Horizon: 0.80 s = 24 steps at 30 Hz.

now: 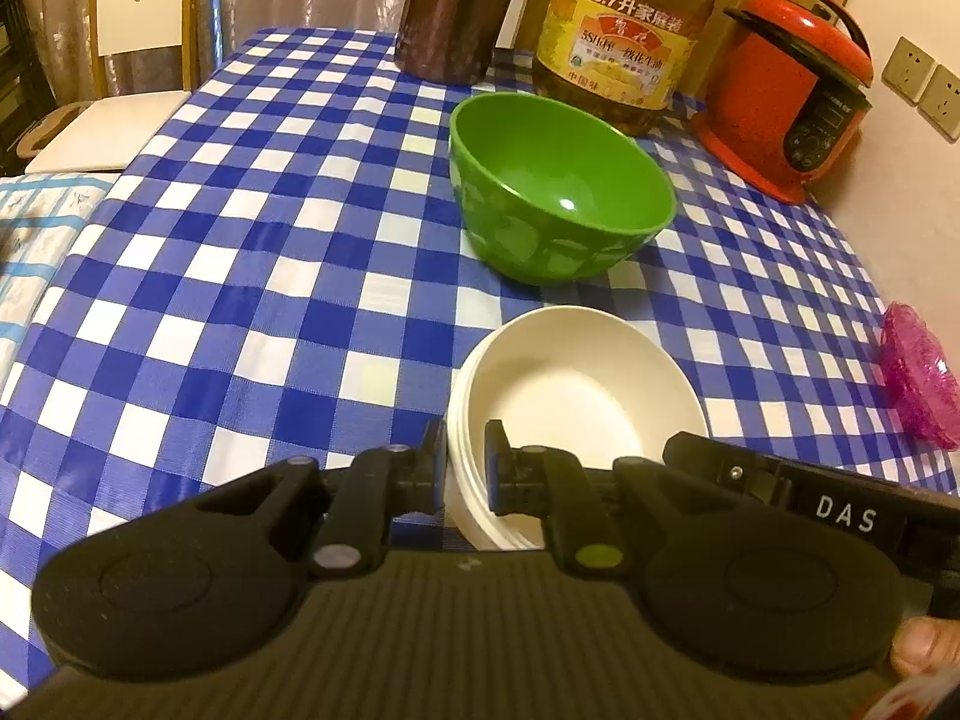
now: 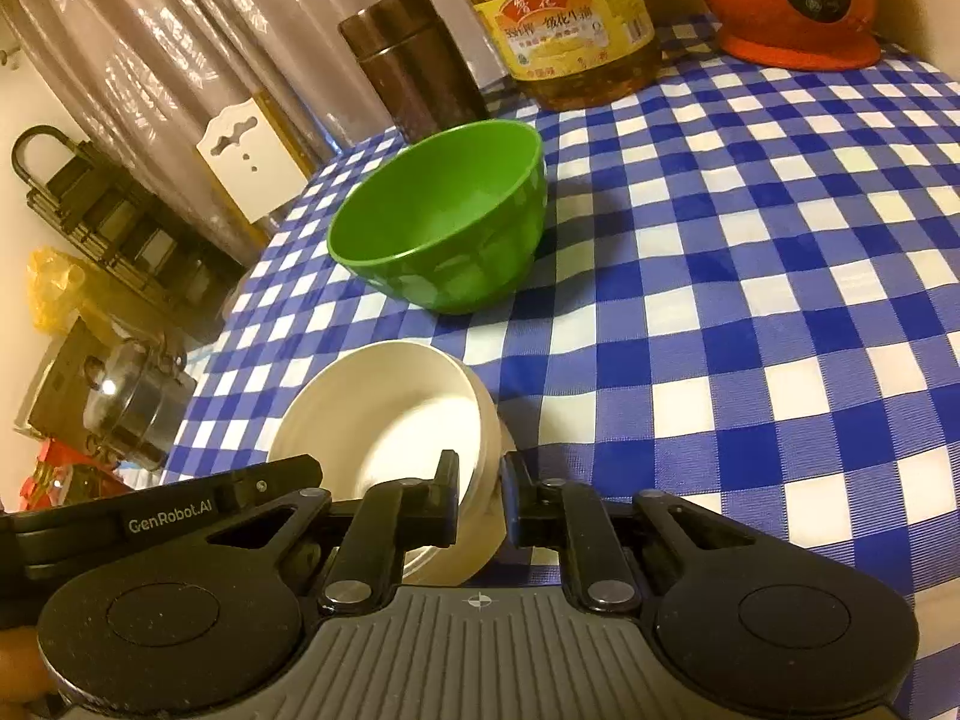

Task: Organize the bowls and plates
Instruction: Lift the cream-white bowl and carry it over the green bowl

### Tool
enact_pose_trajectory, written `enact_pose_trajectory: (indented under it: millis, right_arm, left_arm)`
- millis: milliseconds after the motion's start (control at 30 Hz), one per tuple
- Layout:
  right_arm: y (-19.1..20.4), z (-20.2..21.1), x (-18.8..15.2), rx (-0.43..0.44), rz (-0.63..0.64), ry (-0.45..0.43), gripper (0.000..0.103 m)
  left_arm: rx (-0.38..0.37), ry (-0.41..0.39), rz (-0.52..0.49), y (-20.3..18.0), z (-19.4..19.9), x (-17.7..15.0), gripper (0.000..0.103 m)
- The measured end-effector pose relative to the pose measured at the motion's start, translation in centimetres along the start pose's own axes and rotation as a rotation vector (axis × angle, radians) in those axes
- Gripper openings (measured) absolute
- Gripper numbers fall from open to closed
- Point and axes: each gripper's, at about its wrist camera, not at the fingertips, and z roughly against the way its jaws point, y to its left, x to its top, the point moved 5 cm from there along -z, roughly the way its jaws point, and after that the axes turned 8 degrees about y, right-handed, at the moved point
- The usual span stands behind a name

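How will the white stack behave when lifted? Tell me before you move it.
The white stack looks like several thin nested dishes, so the upper ones may slide or separate. Its smooth rims could slip. The left gripper and right gripper each pinch an opposite rim, which should limit tipping. It probably feels light.

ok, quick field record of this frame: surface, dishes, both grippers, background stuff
surface: table with blue and white checked cloth
white stack: stack of white bowls, nested, near edge
green bowl: green bowl, upright, empty, beyond the stack, apart from it
left gripper: left gripper shut on the stack's rim, left side
right gripper: right gripper shut on the stack's rim, opposite side
background: oil bottle, brown canister, red cooker
pink item: pink dish, right edge
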Motion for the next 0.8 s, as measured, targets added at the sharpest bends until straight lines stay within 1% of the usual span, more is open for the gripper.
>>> enact_pose_trajectory:
  millis: [300,467,800]
  right_arm:
    - [-0.2,1.8,0.4,-0.013,0.005,-0.028,0.014]
    - [-0.3,3.1,0.9,-0.024,0.009,-0.043,0.014]
    - [0.5,5.3,3.2,-0.031,0.041,-0.095,0.014]
  left_arm:
    - [-0.040,-0.035,0.009,-0.9,1.0,0.3,0.011]
    - [-0.053,-0.069,0.007,-1.8,2.1,0.8,0.011]
    - [-0.061,-0.128,0.006,-3.2,3.7,2.4,0.011]
